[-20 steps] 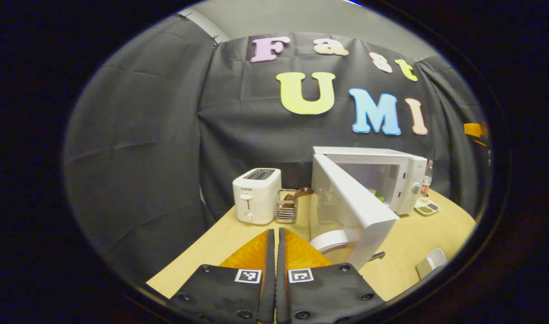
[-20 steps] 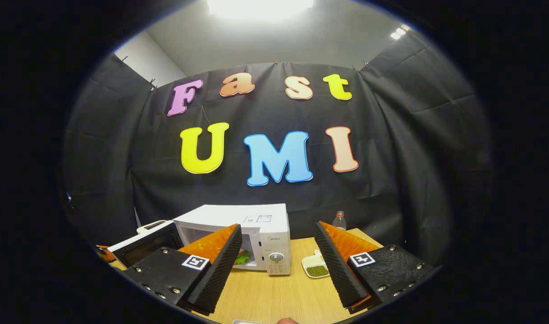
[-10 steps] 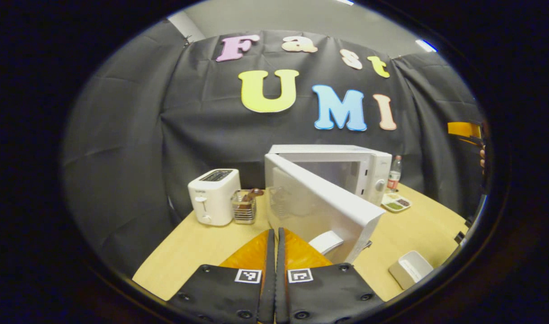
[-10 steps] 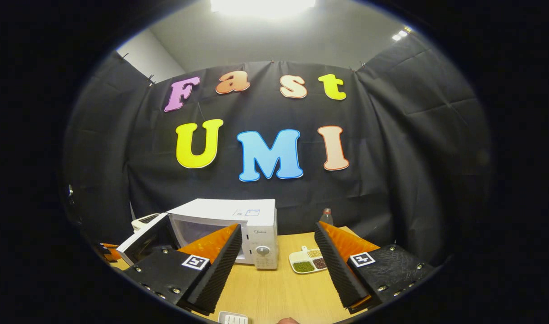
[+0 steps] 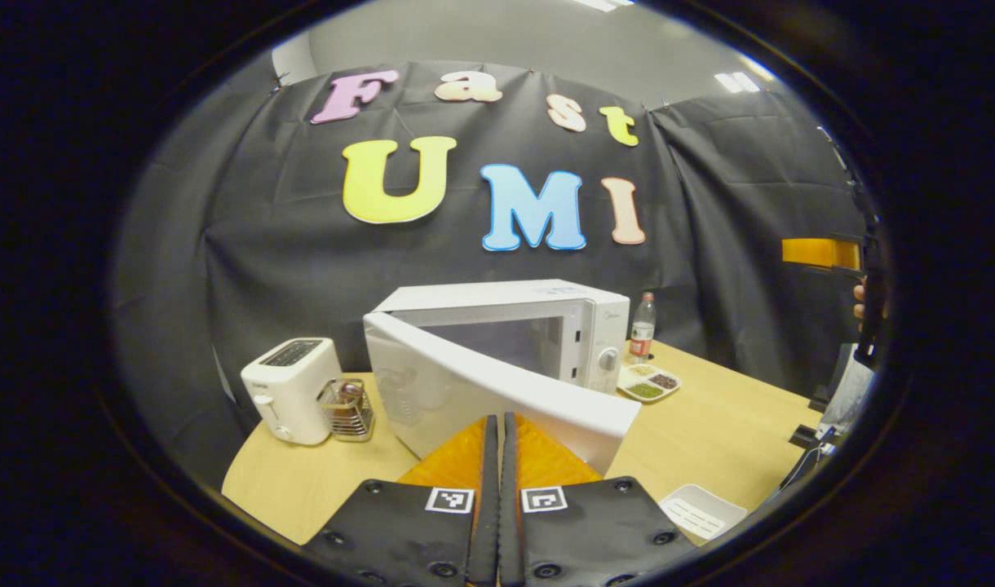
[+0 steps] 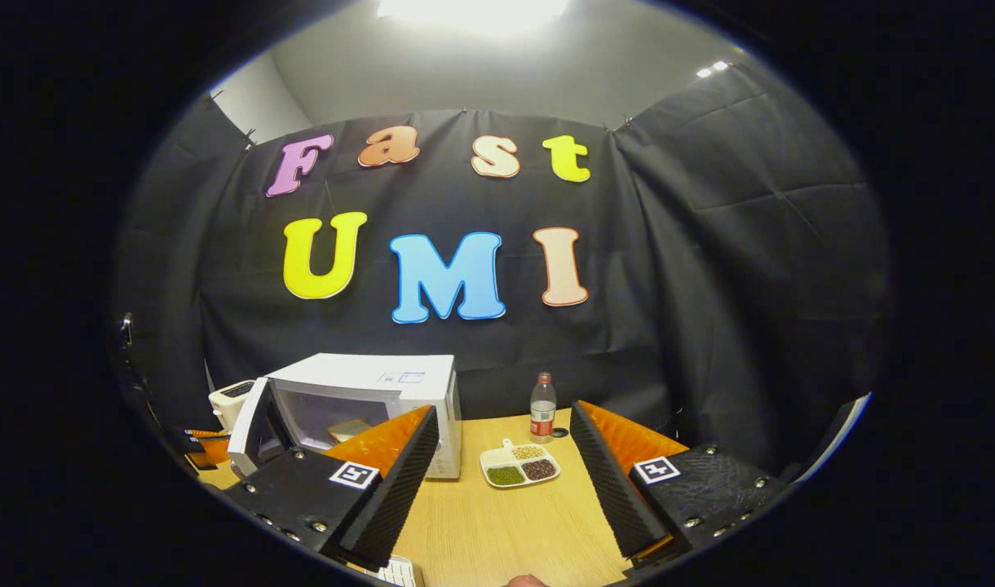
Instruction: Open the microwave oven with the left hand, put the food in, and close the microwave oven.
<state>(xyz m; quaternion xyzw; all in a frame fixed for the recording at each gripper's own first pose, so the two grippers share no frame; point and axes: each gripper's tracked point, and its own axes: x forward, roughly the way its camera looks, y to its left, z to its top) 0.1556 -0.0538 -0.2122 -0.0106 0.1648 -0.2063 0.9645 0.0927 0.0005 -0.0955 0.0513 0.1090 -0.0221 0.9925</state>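
The left gripper [image 5: 497, 456], jaws pressed together and empty, met the half-open microwave door [image 5: 497, 391]; a toaster [image 5: 289, 390] stood at nine o'clock. The right gripper [image 6: 501, 481] gaped wide, empty, with food [image 6: 349, 427] visible inside the microwave [image 6: 367, 391].

Each claw [image 5: 498, 456] [image 6: 504, 473] carries black screw-studded plates bearing small square black-and-white marker tags.
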